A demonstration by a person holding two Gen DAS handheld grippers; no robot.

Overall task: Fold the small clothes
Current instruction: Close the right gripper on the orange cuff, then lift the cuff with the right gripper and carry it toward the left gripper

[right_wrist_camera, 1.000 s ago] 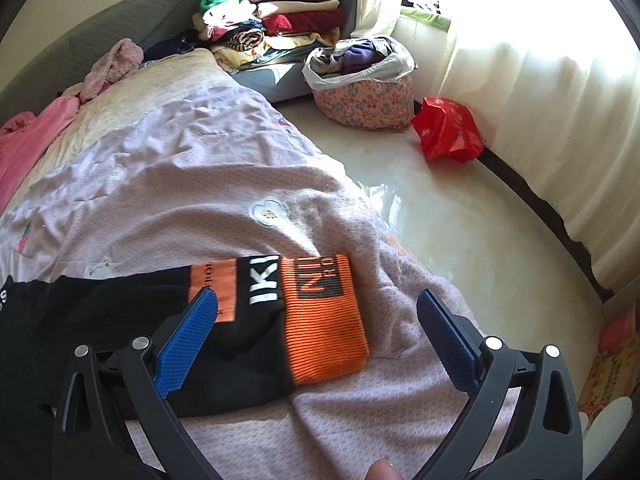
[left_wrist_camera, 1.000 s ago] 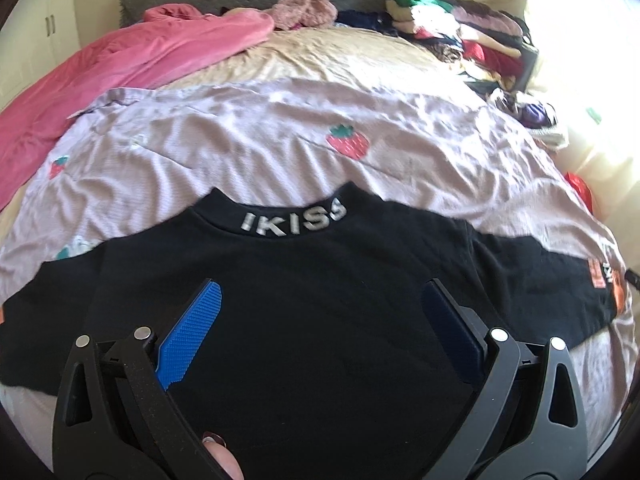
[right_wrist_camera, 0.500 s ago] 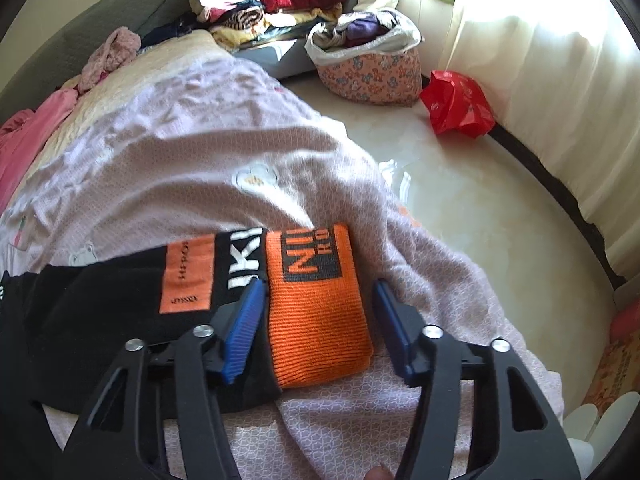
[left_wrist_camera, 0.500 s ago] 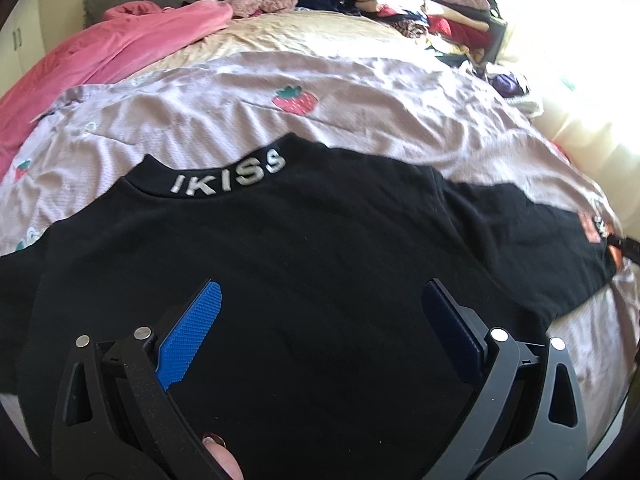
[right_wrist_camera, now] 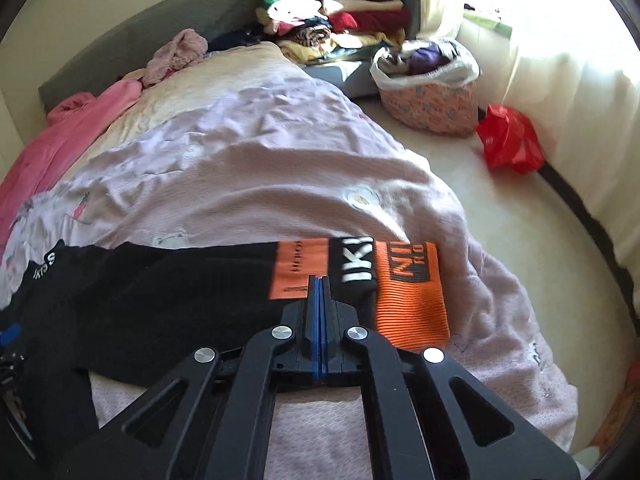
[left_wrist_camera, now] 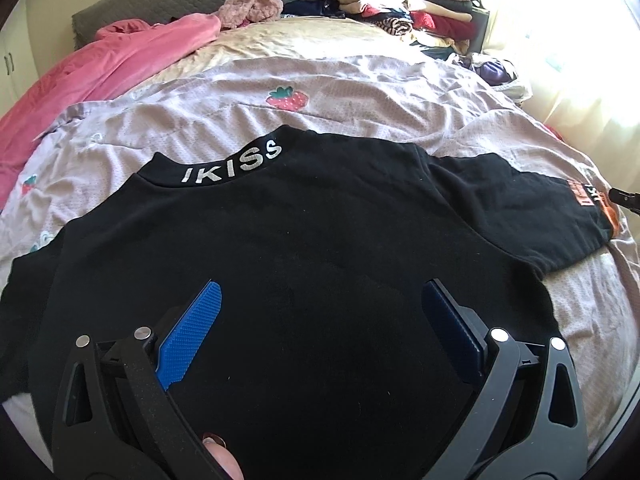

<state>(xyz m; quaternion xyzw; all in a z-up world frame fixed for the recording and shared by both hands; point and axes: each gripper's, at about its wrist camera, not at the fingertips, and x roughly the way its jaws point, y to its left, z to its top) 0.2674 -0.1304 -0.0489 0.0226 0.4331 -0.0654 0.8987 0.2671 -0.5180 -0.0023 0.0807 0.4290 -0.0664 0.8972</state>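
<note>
A black shirt (left_wrist_camera: 320,220) with a white "IKISS" collar (left_wrist_camera: 236,164) lies spread flat on the bed. My left gripper (left_wrist_camera: 322,286) hovers open over the shirt's body, blue pads wide apart with only flat black cloth below them. The shirt's right sleeve (right_wrist_camera: 200,280) ends in an orange cuff (right_wrist_camera: 408,284) near the bed's edge. My right gripper (right_wrist_camera: 319,278) is shut on the near edge of that sleeve, where the orange patch meets the black band, and the cloth bunches beside the fingertips. Its tip shows as a dark bit in the left wrist view (left_wrist_camera: 624,196).
The bed has a lilac cover with a strawberry patch (left_wrist_camera: 288,98). A pink garment (left_wrist_camera: 100,68) lies at the far left. Stacked folded clothes (left_wrist_camera: 408,8) sit at the far end. On the floor to the right stand a flowered basket (right_wrist_camera: 432,92) and a red bag (right_wrist_camera: 508,140).
The right gripper's jaws went from wide open to shut over the sleeve by the orange cuff. The left gripper drifted across the shirt's body and stayed open.
</note>
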